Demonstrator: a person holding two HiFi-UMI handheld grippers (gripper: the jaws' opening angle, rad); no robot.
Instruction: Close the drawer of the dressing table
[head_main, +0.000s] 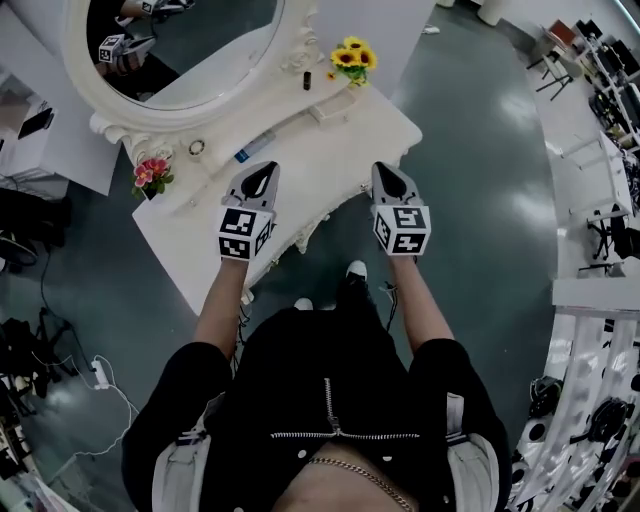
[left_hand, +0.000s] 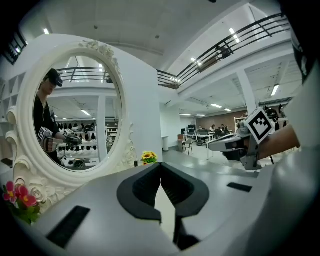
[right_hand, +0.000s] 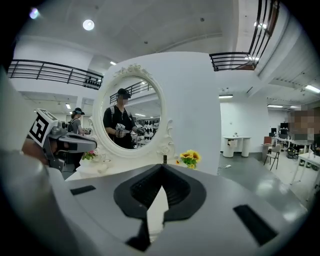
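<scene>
Left gripper and right gripper are both sitting clenched and empty, hovering over the front edge of the white dressing table.

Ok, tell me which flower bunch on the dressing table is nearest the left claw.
The pink bunch, left of the left claw by the mirror; the yellow sunflowers stand at the table right corner.

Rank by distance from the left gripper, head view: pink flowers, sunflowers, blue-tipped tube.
1. blue-tipped tube, lying just ahead of the left gripper.
2. pink flowers, off to its left, at the left corner.
3. sunflowers, at the far right corner.
</scene>
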